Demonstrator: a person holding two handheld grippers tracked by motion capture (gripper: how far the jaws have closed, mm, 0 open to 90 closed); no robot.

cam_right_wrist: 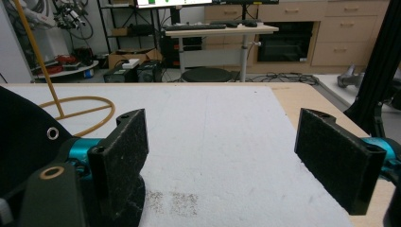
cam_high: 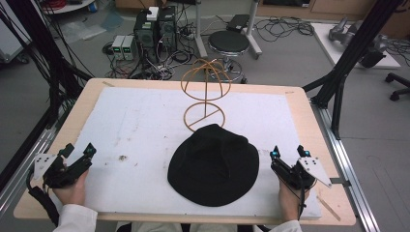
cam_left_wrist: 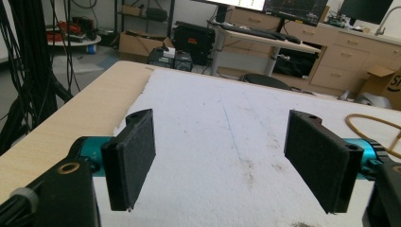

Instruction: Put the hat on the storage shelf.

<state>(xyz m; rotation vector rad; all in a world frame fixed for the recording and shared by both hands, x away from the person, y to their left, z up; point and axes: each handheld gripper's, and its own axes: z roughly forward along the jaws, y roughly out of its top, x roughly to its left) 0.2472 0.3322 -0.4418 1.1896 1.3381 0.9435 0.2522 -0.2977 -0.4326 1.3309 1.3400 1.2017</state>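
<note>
A black brimmed hat [cam_high: 212, 164] lies crown up on the white board [cam_high: 140, 125] near the front middle. Just behind it stands a brass-coloured wire hat stand [cam_high: 205, 94] with a ring base and a domed top. My left gripper [cam_high: 76, 151] rests at the front left, held by a hand, jaws wide apart over bare board [cam_left_wrist: 222, 142]. My right gripper [cam_high: 288, 151] sits just right of the hat's brim, also open with nothing between its pads. In the right gripper view the hat [cam_right_wrist: 23, 137] is at the left edge, beside the stand's ring [cam_right_wrist: 80, 111].
The wooden table's edge [cam_high: 309, 121] frames the white board. Black frame posts [cam_high: 353, 53] rise at the right, cables and posts [cam_high: 43, 63] at the left. Behind the table are a stool [cam_high: 228, 42], power boxes [cam_high: 154, 29] and floor cables.
</note>
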